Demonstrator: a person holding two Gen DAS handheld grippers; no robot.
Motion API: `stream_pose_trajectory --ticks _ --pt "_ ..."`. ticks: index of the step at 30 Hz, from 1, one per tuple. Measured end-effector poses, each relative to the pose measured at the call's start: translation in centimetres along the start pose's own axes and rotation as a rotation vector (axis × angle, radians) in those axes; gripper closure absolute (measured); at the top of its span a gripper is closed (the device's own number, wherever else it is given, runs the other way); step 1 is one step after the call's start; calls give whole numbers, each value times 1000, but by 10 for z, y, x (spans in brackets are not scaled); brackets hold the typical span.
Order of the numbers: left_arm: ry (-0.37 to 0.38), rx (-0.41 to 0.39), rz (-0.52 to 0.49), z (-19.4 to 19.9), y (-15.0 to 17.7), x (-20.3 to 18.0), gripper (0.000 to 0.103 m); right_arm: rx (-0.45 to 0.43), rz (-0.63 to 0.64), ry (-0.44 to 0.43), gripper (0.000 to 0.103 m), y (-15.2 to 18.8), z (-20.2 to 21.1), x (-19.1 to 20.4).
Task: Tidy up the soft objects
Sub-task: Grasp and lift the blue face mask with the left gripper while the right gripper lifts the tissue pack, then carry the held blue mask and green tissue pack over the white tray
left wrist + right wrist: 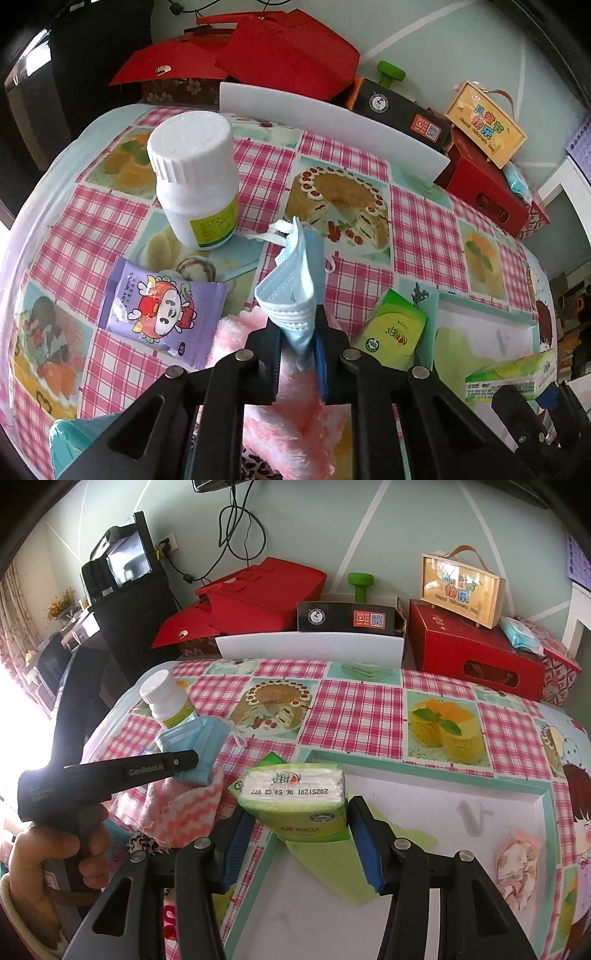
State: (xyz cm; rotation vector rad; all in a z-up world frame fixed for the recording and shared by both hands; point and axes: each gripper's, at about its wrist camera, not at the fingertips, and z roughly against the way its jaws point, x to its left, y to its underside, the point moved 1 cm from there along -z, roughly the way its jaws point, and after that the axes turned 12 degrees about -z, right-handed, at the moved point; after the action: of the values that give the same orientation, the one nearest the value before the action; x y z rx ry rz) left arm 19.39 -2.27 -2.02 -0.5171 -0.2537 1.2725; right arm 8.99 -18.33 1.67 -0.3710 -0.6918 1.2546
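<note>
Pink-checked oilcloth printed with cakes covers the worktop (354,712), which runs back to a pale green wall lined with red gift boxes (476,653) and a black carton (347,617).

Left hand-held gripper (297,332) is pinched on a folded blue face mask (295,280), held up off the cloth; its ear loops dangle toward a white pill bottle (195,181). Beneath the jaws lies a fluffy pink towel (291,417), its near end cut off by the gripper body. From the right wrist view the person's hand (48,856) grips the black handle, and the mask (195,744) sits at the tip, just above the towel (184,812).

Right hand-held gripper (299,823) has its blue pads pressed on both sides of a green tissue pack (295,797), held over the corner of a white tray with a teal rim (424,771). A green cloth (332,867) lies in the tray under the pack, partly hidden by it. A second green pack (397,328) lies beside the tray; only its edge shows behind the held one in the right view. A crumpled pink floral cloth (517,864) rests by the tray's right rim; whether it lies inside or on the rim is hard to tell.

A purple wet-wipes sachet (162,306) lies flat left of the towel.
</note>
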Motion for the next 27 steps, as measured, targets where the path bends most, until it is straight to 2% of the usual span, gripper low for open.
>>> stream_pose_trajectory --ticks 2,6,8,20,23,27 --pt "3 -1 2 0 0 0 86 2 1 -1 48 0 -1 0" --pt "1 -4 8 0 0 0 71 2 2 -3 48 0 -1 0" --pt "-1 -9 15 2 -1 1 70 3 1 -2 48 0 -1 0" --pt "-13 -43 44 6 -1 7 70 6 7 -3 48 1 -2 1" --pt "-13 -47 37 7 -1 7 80 6 7 -2 48 1 -2 1" --pt "-7 -51 37 5 -1 6 83 6 5 -2 48 1 -2 1"
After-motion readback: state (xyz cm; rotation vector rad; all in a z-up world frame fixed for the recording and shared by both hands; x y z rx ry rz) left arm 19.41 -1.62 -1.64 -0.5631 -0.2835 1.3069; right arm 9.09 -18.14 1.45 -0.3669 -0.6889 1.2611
